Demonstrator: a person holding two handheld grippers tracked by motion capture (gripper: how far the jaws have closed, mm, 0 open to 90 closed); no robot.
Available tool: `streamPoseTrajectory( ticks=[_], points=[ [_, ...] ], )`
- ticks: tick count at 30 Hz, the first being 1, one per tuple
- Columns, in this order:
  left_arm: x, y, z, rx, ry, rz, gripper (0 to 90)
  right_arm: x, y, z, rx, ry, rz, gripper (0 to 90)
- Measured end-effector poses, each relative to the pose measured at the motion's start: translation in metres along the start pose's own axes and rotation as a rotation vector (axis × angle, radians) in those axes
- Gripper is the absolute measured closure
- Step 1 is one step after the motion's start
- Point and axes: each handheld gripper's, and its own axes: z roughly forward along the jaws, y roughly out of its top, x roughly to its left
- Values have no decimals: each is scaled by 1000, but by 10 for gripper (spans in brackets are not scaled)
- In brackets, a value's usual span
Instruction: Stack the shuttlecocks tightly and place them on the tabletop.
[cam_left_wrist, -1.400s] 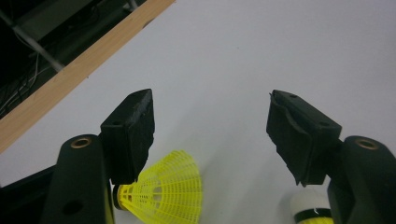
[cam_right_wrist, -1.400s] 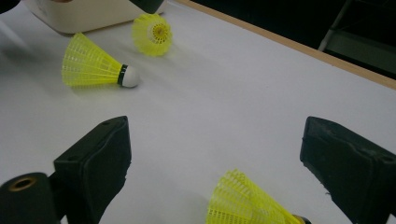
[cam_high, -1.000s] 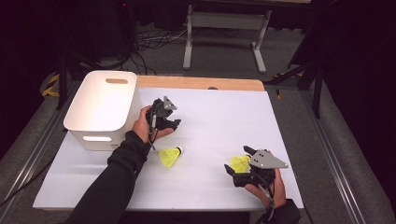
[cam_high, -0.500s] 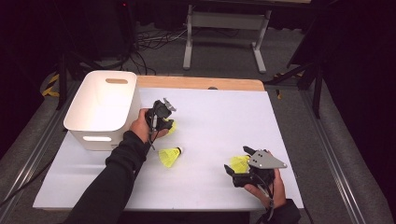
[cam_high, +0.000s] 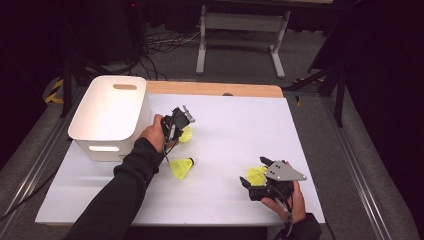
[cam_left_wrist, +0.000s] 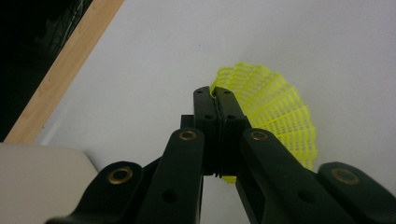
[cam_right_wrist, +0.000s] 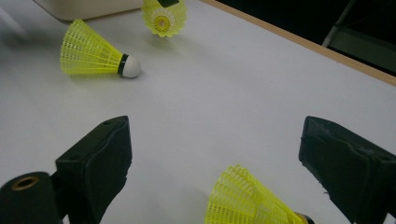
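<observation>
My left gripper (cam_high: 179, 120) is shut on the mesh skirt of a yellow shuttlecock (cam_high: 186, 134) just right of the white bin (cam_high: 105, 147). Its jaws (cam_left_wrist: 215, 100) have just been closing and now pinch the skirt's rim (cam_left_wrist: 275, 112). In the right gripper view this shuttlecock (cam_right_wrist: 163, 18) hangs with its open end towards me. A second yellow shuttlecock (cam_high: 182, 167) (cam_right_wrist: 95, 55) lies on its side mid-table, white cork pointing right. My right gripper (cam_high: 254, 172) (cam_right_wrist: 219, 154) rests open at the front right. A third shuttlecock (cam_high: 256, 175) (cam_right_wrist: 247, 200) lies between its jaws, untouched.
The white bin (cam_left_wrist: 37, 182) stands at the table's left with a handle slot in its far wall. A white sheet (cam_high: 235, 130) covers the table, and a wooden edge (cam_high: 215, 89) runs along the back. A metal stand (cam_high: 240, 25) is on the floor beyond.
The left gripper's jaws have closed, and a yellow shuttlecock now shows beneath them. That hand has shifted only slightly. The right hand and the other two shuttlecocks have stayed put.
</observation>
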Motion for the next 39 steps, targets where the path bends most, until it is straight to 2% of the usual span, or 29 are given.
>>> streamPoseTrajectory(
  ticks=[1,2,3,4,5,8,9,12,16,18,23,26,31,39],
  points=[
    [0,0,-3,6,-17,8,894,0,0,0,-1,-2,-2,104],
    [0,0,-3,6,-17,8,894,0,0,0,-1,-2,-2,104],
    [-1,1,-8,27,-50,25,894,-1,0,-1,-4,-1,-1,105],
    [-1,1,-8,27,-50,25,894,-1,0,-1,-4,-1,-1,105],
    [-1,0,-13,52,-84,36,894,-1,0,-1,-5,2,-1,105],
    [-2,-1,-17,65,-104,48,894,0,0,0,-3,6,1,105],
    [-3,1,-19,95,-130,70,894,0,0,0,-1,7,2,106],
    [-8,3,-20,117,-147,88,895,1,0,1,4,13,-5,106],
    [-15,10,-17,128,-146,113,891,2,0,3,9,19,-7,106],
    [-16,14,-14,110,-137,110,887,2,-1,3,12,21,-9,107],
    [-23,24,-2,94,-153,120,872,2,-1,4,11,26,-8,107],
    [-28,28,5,85,-152,113,854,1,-2,4,12,27,-9,107],
    [-33,31,16,76,-176,108,852,0,-2,4,9,28,-5,108],
    [-33,32,18,68,-177,87,833,0,-2,4,8,27,-4,108]
  ],
)
